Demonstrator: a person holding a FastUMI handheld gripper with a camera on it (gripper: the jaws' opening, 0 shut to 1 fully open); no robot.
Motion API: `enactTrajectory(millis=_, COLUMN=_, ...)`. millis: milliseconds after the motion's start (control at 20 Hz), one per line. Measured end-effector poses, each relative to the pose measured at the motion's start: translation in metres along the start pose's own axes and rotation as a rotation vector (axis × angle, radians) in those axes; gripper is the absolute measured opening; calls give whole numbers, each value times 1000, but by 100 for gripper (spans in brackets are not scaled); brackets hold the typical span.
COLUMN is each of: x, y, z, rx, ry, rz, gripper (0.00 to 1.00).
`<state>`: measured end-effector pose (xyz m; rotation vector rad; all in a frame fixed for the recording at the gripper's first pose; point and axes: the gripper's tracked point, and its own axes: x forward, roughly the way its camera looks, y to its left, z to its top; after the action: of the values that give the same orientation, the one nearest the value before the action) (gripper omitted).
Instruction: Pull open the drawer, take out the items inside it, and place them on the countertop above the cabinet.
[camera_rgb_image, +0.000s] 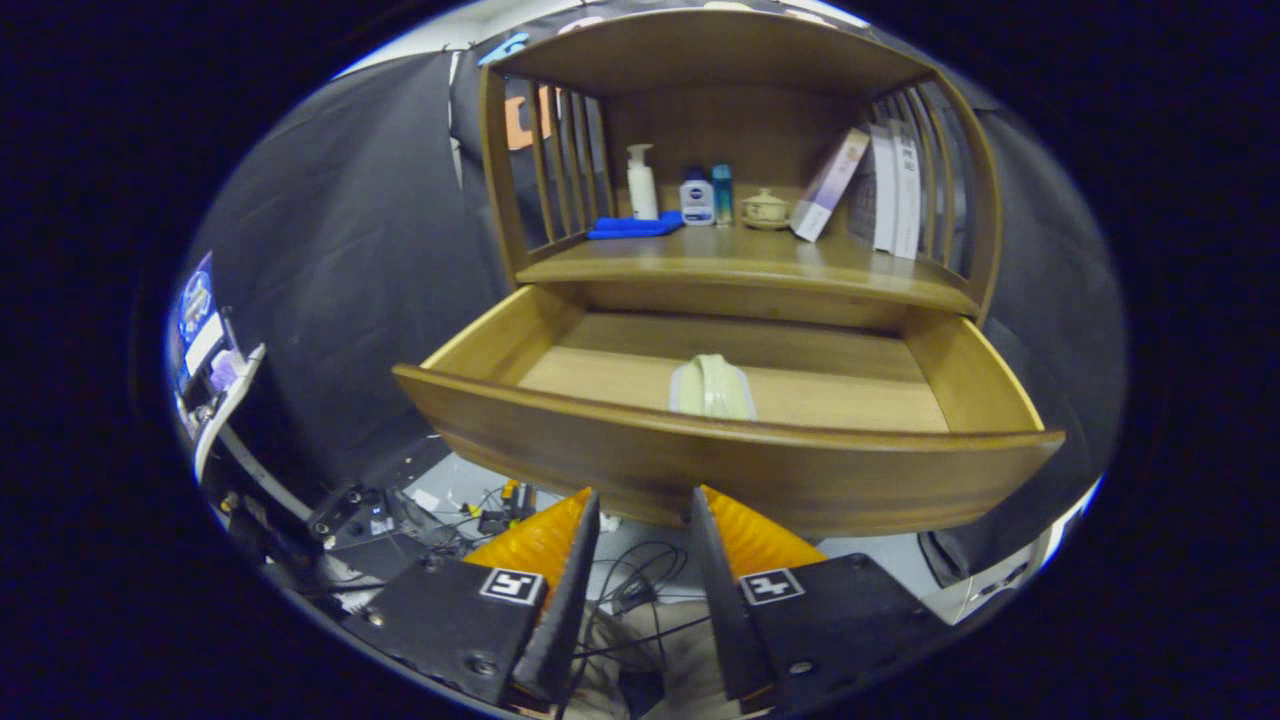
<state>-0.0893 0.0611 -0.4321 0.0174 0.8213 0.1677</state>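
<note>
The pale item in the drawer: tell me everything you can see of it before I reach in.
The pale item is a whitish-green, ribbed, rounded-top piece, glossy like ceramic or plastic; its type is unclear. It lies on the floor of the open wooden drawer, near the middle, just behind the front panel, which hides its lower end. Nothing else touches it. The gripper is open, below the drawer front.

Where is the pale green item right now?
The pale green item lies inside the open drawer, against its front panel, just beyond the open gripper.

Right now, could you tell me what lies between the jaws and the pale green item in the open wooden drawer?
In the gripper view, the open gripper sits just below the wooden drawer's front panel; that panel alone separates it from the pale green item inside.
</note>
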Motion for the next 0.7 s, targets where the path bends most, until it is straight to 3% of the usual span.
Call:
enactTrajectory(millis=50, x=-3, y=5, z=11, rx=6, ry=-5, rz=19, gripper=64)
enactTrajectory(millis=250, x=0, y=-3, z=62, rx=-52, ry=-51, rz=15, gripper=66)
enactTrajectory(millis=300, x=5, y=-11, z=70, rx=-65, ry=-40, rz=-8, gripper=70)
enactTrajectory(millis=350, x=14, y=-17, z=76, rx=-73, ry=-28, rz=-22, gripper=82)
enactTrajectory(millis=700, x=96, y=-69, z=70, rx=-10, ry=214, rz=-95, gripper=82)
